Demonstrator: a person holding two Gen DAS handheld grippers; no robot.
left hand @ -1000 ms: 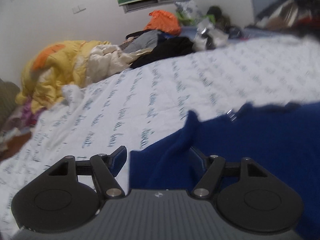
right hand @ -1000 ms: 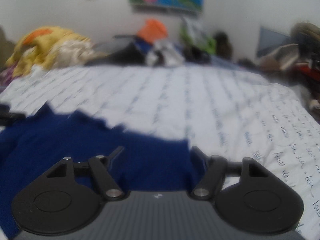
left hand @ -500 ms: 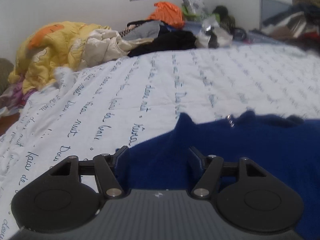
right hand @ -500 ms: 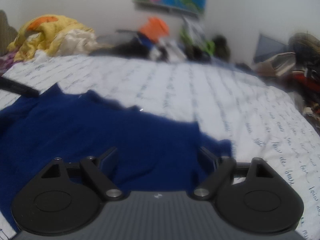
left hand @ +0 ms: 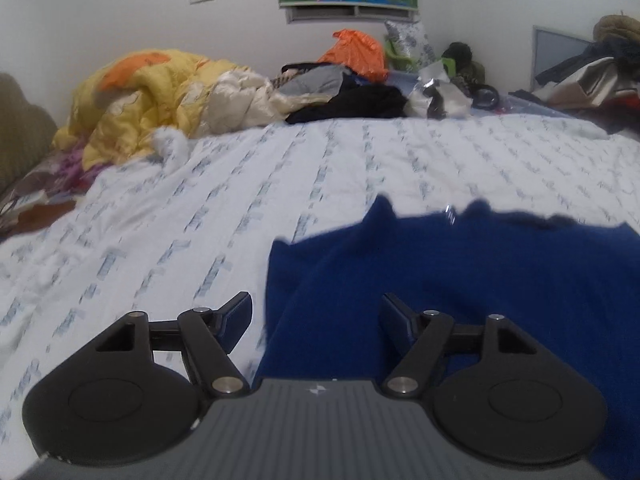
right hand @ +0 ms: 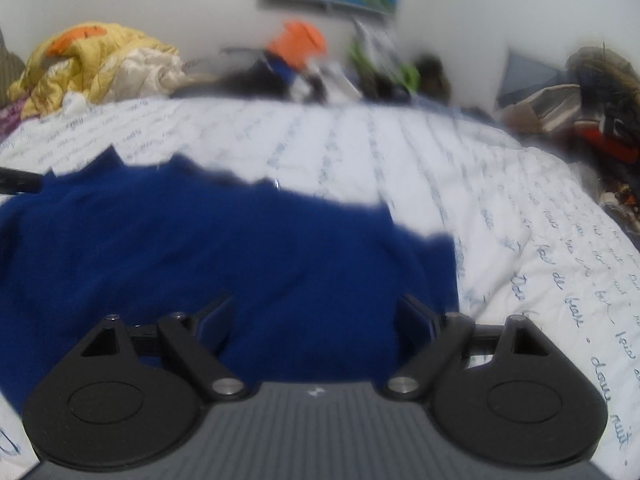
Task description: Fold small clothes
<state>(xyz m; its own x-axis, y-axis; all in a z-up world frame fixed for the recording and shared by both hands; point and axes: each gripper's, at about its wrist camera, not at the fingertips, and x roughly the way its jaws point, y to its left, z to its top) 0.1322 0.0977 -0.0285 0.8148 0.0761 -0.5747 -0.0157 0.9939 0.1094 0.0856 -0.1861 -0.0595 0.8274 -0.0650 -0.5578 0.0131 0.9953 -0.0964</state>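
A dark blue garment lies spread on the white bedsheet printed with blue script. My left gripper hovers low over its left edge. The left finger stands over bare sheet and the right finger over blue cloth; the jaws are opening and the pads press on nothing. In the right wrist view the same garment fills the lower left. My right gripper stands over its right end, jaws opening wide, cloth beneath them but not pinched.
A yellow quilt is heaped at the back left. Black clothes, an orange bag and other clutter line the far wall. More piled things sit at the right. A dark bar pokes in at the left edge.
The right jaws have spread wider and the blue cloth now lies flatter beneath them. The left gripper has shifted sideways, so its left finger is again off the cloth's edge.
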